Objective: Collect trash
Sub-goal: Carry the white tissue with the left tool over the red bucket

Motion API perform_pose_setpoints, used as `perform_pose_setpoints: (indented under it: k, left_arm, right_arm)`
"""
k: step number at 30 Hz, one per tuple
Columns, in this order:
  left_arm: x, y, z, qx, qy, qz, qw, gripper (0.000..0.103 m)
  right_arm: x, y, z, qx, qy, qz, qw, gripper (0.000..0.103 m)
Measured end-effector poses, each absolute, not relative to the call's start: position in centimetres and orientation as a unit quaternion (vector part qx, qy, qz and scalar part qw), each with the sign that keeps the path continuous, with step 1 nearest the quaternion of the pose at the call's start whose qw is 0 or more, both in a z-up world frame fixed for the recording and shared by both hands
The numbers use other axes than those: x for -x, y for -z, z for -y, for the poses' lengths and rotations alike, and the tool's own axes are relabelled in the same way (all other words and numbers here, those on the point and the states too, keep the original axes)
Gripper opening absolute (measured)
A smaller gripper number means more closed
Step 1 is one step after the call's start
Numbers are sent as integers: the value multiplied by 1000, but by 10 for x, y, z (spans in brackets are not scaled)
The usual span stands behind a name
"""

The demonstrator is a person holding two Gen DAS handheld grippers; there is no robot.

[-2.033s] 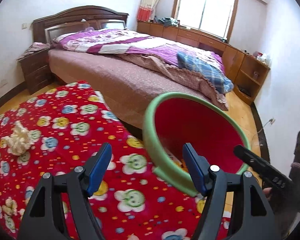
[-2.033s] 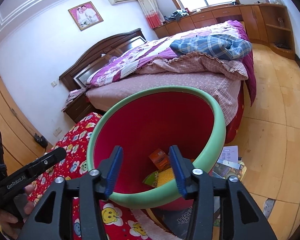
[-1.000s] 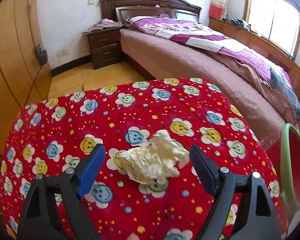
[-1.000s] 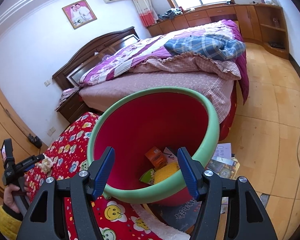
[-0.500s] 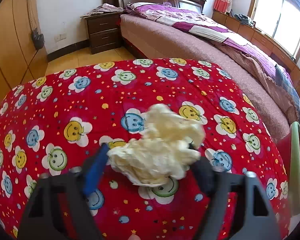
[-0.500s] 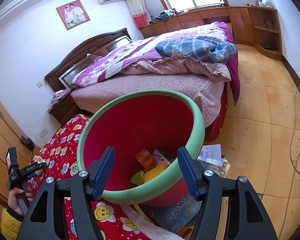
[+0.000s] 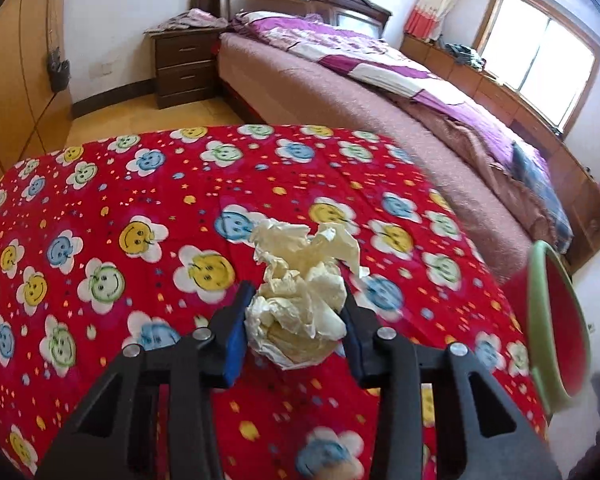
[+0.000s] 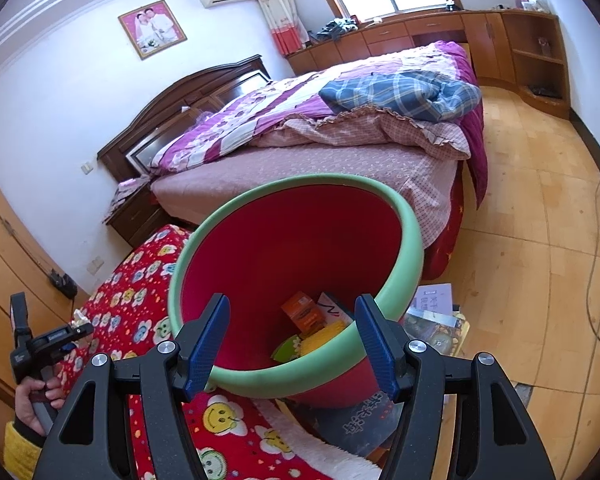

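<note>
My left gripper is shut on a crumpled cream tissue, held just above the red flower-print cloth. The red bin with a green rim stands at the cloth's right edge; it also shows in the left wrist view. Several pieces of trash lie in its bottom. My right gripper is open and empty, its fingers on either side of the bin's near rim without touching it. The left gripper shows far left in the right wrist view.
A bed with purple and plaid bedding stands behind the bin. A dark nightstand is by the headboard. Papers and magazines lie on the wooden floor beside the bin. A cable runs along the floor at right.
My left gripper swung from the bin to the tissue on the cloth, closed on it and lifted it slightly. My right gripper opened wider and stayed over the bin's rim.
</note>
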State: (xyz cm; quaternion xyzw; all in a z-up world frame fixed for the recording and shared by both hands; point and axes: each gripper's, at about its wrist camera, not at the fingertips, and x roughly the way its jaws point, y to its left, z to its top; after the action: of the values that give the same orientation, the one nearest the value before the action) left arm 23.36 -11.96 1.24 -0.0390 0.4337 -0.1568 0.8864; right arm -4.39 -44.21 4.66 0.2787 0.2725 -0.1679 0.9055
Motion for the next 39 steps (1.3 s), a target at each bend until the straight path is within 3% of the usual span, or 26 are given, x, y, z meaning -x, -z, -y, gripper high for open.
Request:
perform_pose_setpoints:
  k: [20, 39]
  left_arm:
    - [-133, -72, 195, 3, 309, -381, 871, 41]
    - [-114, -71, 305, -30, 380, -382, 842, 41]
  right_arm:
    - [69, -68, 433, -282, 162, -245, 914, 66]
    - [89, -59, 459, -296, 190, -226, 908, 66]
